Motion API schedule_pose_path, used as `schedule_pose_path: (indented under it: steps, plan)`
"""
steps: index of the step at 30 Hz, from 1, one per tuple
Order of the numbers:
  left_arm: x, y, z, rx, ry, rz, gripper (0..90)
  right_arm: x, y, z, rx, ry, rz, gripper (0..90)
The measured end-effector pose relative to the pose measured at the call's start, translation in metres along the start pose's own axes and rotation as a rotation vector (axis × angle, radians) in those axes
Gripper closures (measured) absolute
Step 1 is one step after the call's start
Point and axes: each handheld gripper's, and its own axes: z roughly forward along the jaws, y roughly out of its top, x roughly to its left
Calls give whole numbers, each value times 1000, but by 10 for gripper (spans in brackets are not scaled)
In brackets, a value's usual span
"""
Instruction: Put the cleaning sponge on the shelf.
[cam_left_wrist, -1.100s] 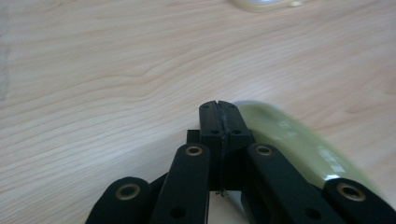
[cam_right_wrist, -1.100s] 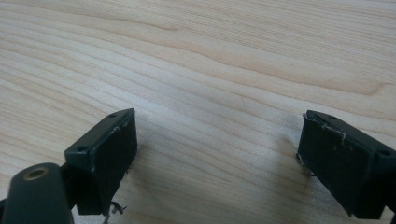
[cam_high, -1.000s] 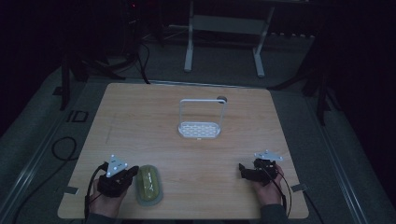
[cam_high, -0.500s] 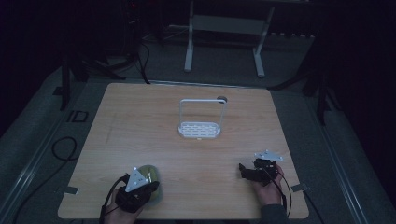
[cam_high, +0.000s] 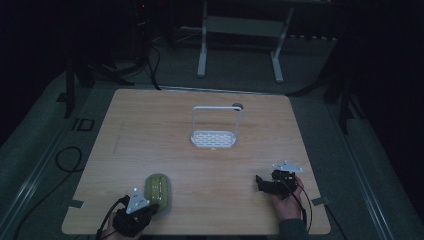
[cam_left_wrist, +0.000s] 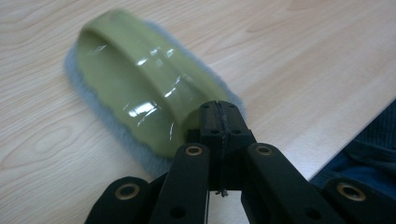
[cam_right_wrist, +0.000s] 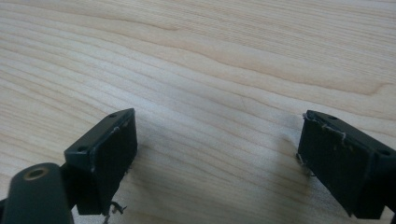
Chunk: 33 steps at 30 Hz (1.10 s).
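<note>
A: Where's the green brush (cam_high: 157, 190)?
B: Flat near the worktop's (cam_high: 150, 130) front edge, long axis running front to back; left tongs (cam_left_wrist: 219, 122) pressed together at its near end; right tongs (cam_right_wrist: 217, 158) apart; white rack (cam_high: 213, 136) empty.

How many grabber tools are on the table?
2. The left gripper is at the near left edge, fingers shut at the green brush. The right gripper is at the near right, open over bare wood.
</note>
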Motion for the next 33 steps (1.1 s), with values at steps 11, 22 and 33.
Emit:
schedule_pose_path:
  steps: [11,22,33]
  plan:
    - [-2,7,16,41,16,28,900,0,0,0,0,0,0,115]
    - [35,13,10,55,117,-9,900,0,0,0,0,0,0,115]
    - [48,37,0,-11,45,67,731,0,-1,-1,0,0,0,116]
